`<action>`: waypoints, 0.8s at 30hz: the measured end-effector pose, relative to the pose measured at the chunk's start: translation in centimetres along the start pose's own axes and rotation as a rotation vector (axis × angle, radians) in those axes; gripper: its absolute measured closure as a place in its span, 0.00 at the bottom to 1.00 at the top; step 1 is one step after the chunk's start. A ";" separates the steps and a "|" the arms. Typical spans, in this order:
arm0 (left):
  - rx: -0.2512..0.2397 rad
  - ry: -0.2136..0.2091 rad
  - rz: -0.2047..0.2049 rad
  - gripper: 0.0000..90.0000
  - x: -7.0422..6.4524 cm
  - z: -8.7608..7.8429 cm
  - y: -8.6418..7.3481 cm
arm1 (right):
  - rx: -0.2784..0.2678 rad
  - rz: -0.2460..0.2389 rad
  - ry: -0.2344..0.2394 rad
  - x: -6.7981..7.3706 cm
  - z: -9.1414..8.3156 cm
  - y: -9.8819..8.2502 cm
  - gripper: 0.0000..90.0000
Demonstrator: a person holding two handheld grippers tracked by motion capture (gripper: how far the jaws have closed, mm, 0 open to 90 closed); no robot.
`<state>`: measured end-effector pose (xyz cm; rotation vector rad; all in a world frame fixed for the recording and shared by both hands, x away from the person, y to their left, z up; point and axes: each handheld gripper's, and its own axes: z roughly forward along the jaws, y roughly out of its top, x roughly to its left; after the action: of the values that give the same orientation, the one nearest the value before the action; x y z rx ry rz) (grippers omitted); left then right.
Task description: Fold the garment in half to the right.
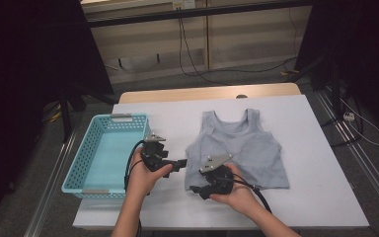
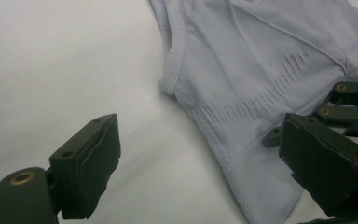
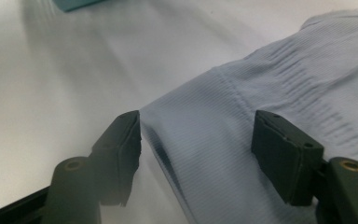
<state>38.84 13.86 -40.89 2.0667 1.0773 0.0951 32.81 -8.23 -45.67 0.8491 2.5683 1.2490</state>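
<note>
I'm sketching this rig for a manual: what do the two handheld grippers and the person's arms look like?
Both the left gripper and the right gripper are matt black, each with two blocky jaws lined by flat dark pads and brass-coloured pivot screws. A grey three-cornered plate with small holes tops each one, and a black cable trails back from each. The forearms are bare: no sleeves or gloves visible.

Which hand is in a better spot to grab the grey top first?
The right. Its tongs are open with the corner of the grey top already between them. The left tongs are open too, but mostly over bare table beside the top's edge.
</note>
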 end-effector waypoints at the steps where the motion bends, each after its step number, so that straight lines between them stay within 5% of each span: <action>1: 0.001 0.001 -0.001 0.15 0.0 0.0 0.0 | 0.005 -0.010 -0.001 0.1 0.2 0.0 0.34; 6: 0.003 0.001 -0.010 0.15 0.1 0.2 -0.2 | 0.033 -0.084 -0.050 0.9 0.7 -0.1 0.32; 24: 0.007 0.004 -0.005 0.15 0.1 0.3 -0.1 | 0.025 -0.057 -0.072 0.7 0.8 -0.1 0.43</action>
<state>38.98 13.80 -41.15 2.0709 1.0868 0.0924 32.48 -7.41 -46.21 0.8047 2.5381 1.1508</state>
